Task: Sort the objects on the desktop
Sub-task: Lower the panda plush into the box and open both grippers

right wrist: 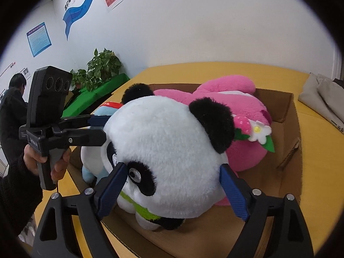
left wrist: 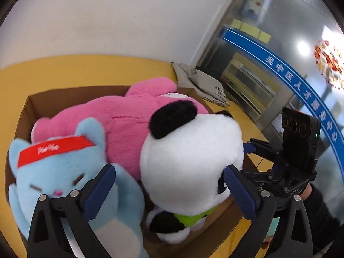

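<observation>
Three plush toys crowd my cardboard box; the panda fills its front. Bare floor stays open right of it.

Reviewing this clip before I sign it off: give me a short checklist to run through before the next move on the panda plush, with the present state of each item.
1. Right gripper straddles the panda plush, a finger on each side of its head: ok.
2. Right fingers pressing firmly enough to lift: cannot tell; the fur hides the contact.
3. Left gripper open, with one finger at the panda's side and the other over the blue cat plush: ok.
4. Panda inside the cardboard box: ok.
5. Panda free of its neighbours: not ok; it leans against the pink plush.
6. The grippers clear of each other: ok; they flank the panda on opposite sides.
</observation>
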Demonstrator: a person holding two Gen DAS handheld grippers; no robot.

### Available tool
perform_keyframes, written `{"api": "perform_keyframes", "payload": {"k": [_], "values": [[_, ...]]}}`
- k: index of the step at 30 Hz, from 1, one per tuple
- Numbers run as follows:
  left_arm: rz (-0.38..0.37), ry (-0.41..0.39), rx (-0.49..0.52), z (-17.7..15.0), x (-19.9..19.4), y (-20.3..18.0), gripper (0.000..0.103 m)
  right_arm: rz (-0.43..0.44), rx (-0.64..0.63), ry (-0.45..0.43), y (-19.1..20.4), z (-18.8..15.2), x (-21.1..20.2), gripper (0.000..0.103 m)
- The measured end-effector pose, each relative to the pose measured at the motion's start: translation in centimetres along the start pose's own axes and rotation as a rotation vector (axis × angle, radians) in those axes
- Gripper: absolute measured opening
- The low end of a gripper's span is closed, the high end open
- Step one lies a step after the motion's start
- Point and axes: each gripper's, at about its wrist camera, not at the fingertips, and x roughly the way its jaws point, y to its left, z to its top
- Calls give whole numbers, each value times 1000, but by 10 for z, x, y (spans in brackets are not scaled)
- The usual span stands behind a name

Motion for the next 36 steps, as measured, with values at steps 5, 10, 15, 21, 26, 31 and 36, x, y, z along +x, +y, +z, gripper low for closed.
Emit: {"api": "perform_keyframes", "payload": {"k": [5,10,15,21,26,31,36], "values": [[-42,-34,108,-5,-4,-22,102,7,25,-23,-11,-5,-5,92],[-67,16,107,-1,19,-20,102,117,87,12,-19,0,16,92],[-95,32,66,-3,23,-15,87,117,55,-10,-6,6,10,65],[-66,-14,-38,6,-18,-11,84,170,43,1,14,43,-1,63],[5,75,-161,17,-16,7,84,183,114,146,6,69,43,64],[94,135,-148,6,14,11,85,161,174,163,-6,52,69,65],[149,129,-76,-5,15,-6,97,111,142,127,0,42,60,81]]}}
